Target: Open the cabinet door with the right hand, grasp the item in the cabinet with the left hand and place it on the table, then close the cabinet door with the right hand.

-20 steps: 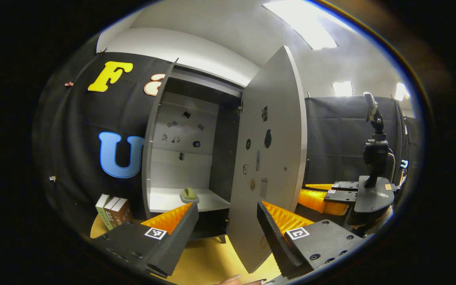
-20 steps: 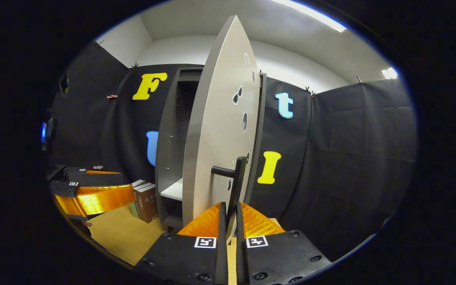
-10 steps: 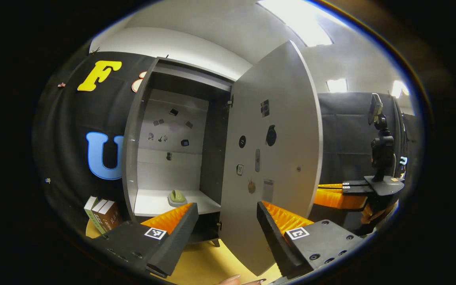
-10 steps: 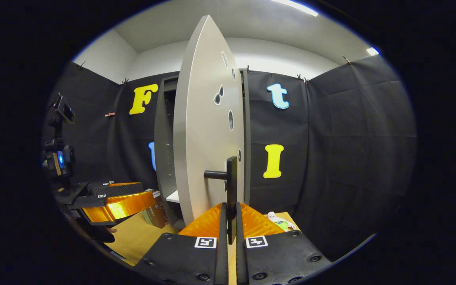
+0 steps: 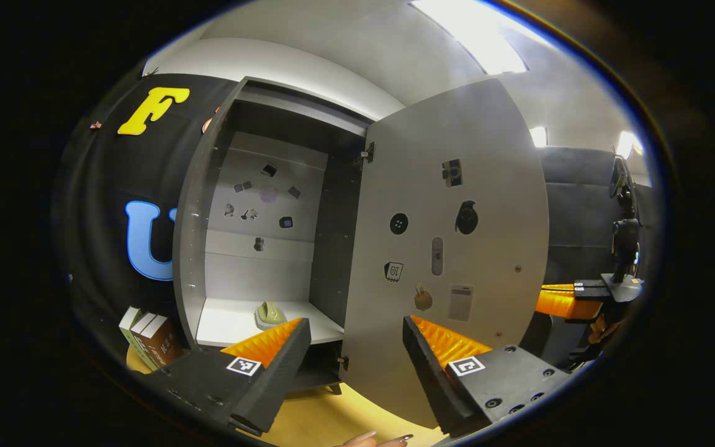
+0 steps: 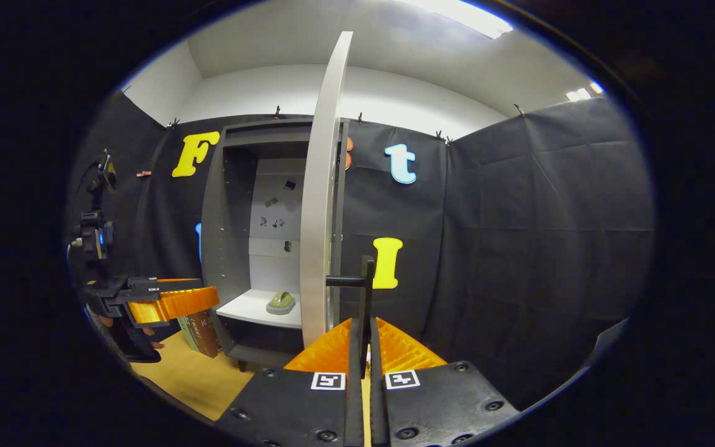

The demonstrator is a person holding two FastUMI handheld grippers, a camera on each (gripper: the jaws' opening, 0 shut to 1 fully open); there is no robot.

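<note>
The small green item (image 5: 269,314) lies on the cabinet's (image 5: 208,205) white shelf (image 5: 227,323), lower centre-left of the left gripper view; its long axis is too small to judge. The door (image 5: 450,248) stands wide open. The right hand-held gripper (image 6: 362,347) pinches the upright door handle (image 6: 367,292). The left hand-held gripper (image 5: 357,360) hangs spread before the shelf, above the desk (image 5: 326,416).

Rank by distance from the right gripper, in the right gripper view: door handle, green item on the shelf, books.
1. Door handle: clamped between the right gripper fingers.
2. Green item: left of the door edge, on the cabinet shelf.
3. Books: far left on the table, beside the cabinet; close to the item's range, hard to separate.
</note>
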